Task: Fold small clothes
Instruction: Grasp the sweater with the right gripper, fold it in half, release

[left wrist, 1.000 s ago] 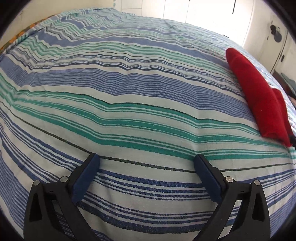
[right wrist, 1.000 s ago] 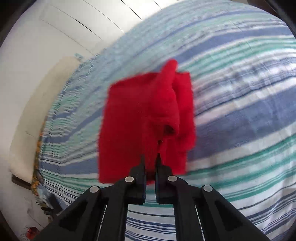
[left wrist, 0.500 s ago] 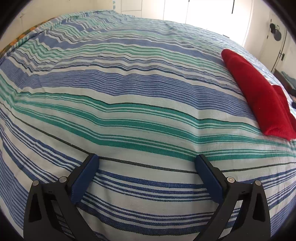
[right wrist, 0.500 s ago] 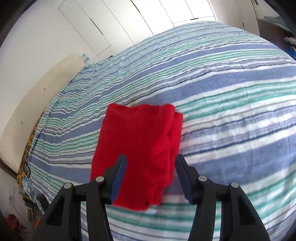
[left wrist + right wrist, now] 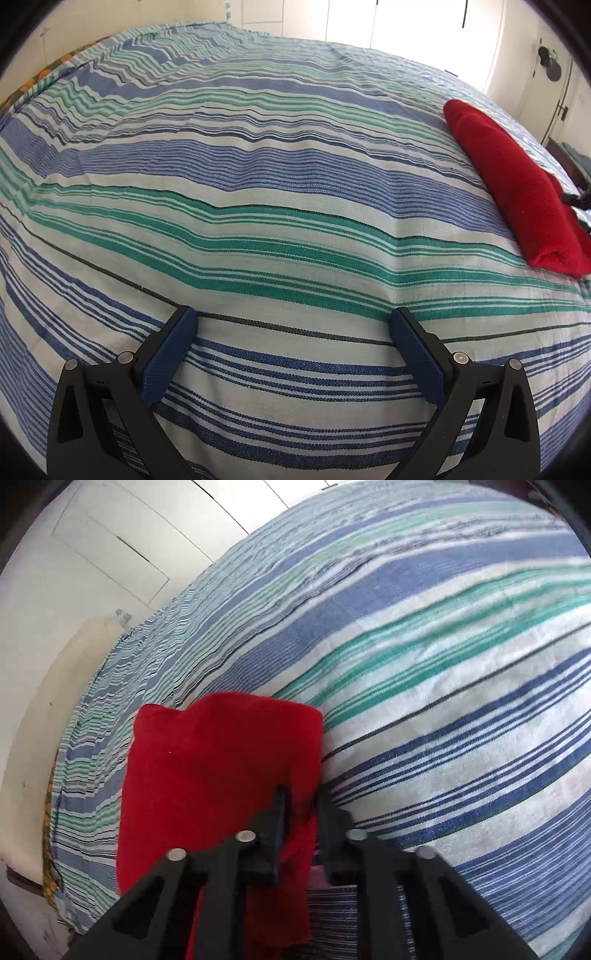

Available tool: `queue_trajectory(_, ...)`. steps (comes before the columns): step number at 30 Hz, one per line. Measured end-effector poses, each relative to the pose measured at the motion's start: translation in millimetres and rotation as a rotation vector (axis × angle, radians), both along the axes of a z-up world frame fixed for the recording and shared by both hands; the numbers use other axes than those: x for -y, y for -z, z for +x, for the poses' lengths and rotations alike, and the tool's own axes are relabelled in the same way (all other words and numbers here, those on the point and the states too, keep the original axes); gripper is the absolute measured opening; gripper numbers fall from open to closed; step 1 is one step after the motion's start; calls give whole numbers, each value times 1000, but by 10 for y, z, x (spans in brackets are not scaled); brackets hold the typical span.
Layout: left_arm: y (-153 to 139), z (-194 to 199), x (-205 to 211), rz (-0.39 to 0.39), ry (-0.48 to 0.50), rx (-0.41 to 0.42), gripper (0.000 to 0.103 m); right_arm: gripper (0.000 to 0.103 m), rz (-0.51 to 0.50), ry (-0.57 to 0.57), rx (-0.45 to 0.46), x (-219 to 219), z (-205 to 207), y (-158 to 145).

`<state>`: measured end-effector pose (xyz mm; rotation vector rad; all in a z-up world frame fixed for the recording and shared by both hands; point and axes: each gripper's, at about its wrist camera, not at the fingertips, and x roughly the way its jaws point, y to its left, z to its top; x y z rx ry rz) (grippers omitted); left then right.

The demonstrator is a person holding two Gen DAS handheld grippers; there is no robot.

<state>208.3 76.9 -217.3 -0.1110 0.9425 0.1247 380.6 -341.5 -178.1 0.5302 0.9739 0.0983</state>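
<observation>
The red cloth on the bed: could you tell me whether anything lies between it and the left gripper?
Nothing visible does. Only bare striped bedspread lies between the open left gripper and the red cloth, off to its right.

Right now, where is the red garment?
The red garment lies folded on the striped bedspread, its near edge between the right gripper fingers; it sits far right in the left wrist view.

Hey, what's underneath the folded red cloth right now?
The red cloth lies on the striped bedspread, which shows all around it. The right tongs grip its near edge. Whatever lies directly beneath the folds is covered.
</observation>
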Motion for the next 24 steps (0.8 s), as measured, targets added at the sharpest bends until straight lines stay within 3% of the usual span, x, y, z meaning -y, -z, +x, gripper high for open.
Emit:
queue_trajectory(6, 2, -5, 6, 2, 0, 0, 102, 45, -90, -122, 168, -287, -463, -582)
queue_trajectory(9, 3, -7, 15, 7, -1, -3, 102, 45, -89, -237, 231, -589, -737, -655)
queue_trajectory(11, 4, -6, 23, 13, -2, -6, 102, 45, -108, -293, 197, -890, -725, -497)
queue_trajectory(14, 2, -1, 33, 24, -3, -13, 102, 45, -182, -339, 19, -1099, -693, 19)
queue_trajectory(15, 3, -1, 35, 27, -3, -14, 102, 45, -212, -340, 39, -1125, -731, 46)
queue_trajectory(17, 7, 0, 29, 28, -3, -14, 102, 45, -258, -336, 69, -1191, -786, -65)
queue_trajectory(24, 11, -5, 22, 29, -3, -14, 102, 55, -278, -313, 119, -1167, -1173, -404)
